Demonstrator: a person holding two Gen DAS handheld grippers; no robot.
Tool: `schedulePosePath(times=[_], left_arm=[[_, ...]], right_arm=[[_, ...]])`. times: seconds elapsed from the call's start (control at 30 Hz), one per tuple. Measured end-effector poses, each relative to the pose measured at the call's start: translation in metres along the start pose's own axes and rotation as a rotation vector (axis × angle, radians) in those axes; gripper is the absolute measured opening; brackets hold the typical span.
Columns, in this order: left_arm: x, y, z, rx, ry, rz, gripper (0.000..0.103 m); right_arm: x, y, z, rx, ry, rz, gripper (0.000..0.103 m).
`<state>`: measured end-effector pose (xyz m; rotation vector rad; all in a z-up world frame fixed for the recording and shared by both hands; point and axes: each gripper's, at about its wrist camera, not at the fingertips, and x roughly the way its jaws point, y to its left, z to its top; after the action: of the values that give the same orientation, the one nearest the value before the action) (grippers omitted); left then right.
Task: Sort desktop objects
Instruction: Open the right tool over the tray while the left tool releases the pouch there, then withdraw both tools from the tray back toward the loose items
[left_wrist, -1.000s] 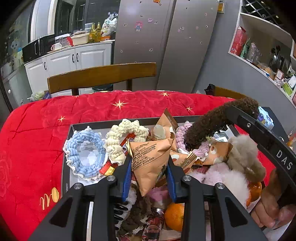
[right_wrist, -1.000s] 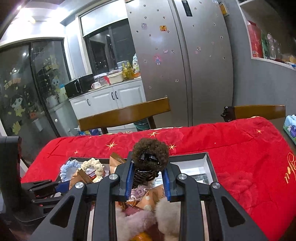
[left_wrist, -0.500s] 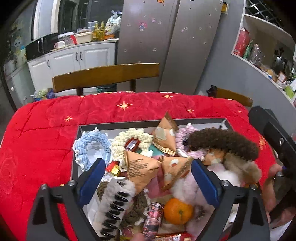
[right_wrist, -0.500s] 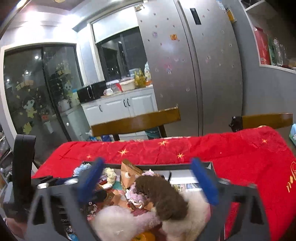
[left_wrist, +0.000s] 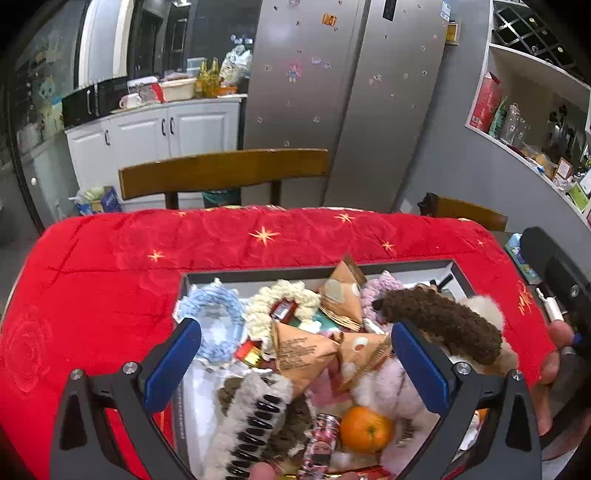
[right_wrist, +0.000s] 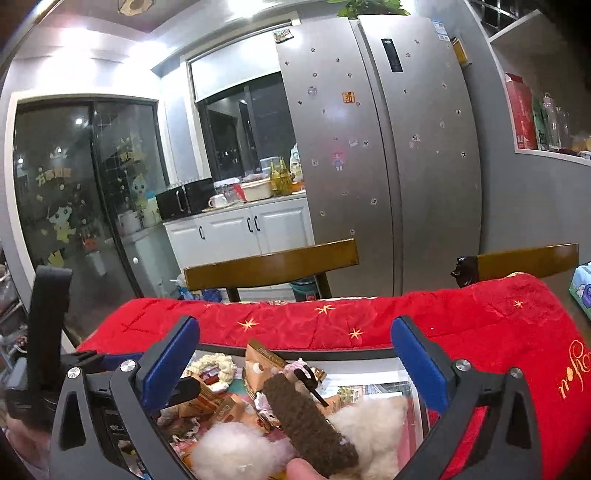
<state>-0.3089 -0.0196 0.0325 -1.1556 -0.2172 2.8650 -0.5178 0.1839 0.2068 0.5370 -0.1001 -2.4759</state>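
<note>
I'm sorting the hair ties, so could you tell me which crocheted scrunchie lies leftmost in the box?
The light blue scrunchie; the cream one and pink one lie further right.

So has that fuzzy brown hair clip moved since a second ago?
Yes. The fuzzy brown hair clip dropped from the right gripper onto the tray pile.

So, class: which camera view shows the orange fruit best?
The left wrist view: the orange lies whole and unobstructed in the box, near the bottom between that gripper's open fingers. In the right wrist view the fluffy items at the bottom hide it.
</note>
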Motion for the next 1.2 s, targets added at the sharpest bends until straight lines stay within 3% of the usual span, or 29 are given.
schedulePosePath(times=[0.17,0.4,0.57,0.83,0.97,1.2], left_arm=[[-0.006,-0.002,-0.003,0.001,-0.017,0.005,0.103],[-0.048,-0.015,-0.013,0.054,-0.070,0.051,0.103],[-0.099,-0.030,-0.031,0.114,-0.133,0.055,0.103],[-0.181,-0.062,-0.066,0.229,-0.264,0.071,0.103],[-0.208,-0.071,-0.079,0.253,-0.279,0.076,0.103],[-0.248,-0.068,-0.102,0.265,-0.317,0.095,0.103]], right_arm=[[-0.009,0.002,0.003,-0.019,-0.050,0.000,0.103],[-0.025,-0.002,0.005,0.054,-0.027,0.026,0.103],[-0.065,-0.004,0.006,0.106,-0.054,0.176,0.103],[-0.142,0.012,0.007,0.066,-0.139,0.135,0.103],[-0.163,0.014,0.004,0.093,-0.138,0.144,0.103],[-0.202,0.038,-0.004,0.025,-0.145,0.143,0.103]])
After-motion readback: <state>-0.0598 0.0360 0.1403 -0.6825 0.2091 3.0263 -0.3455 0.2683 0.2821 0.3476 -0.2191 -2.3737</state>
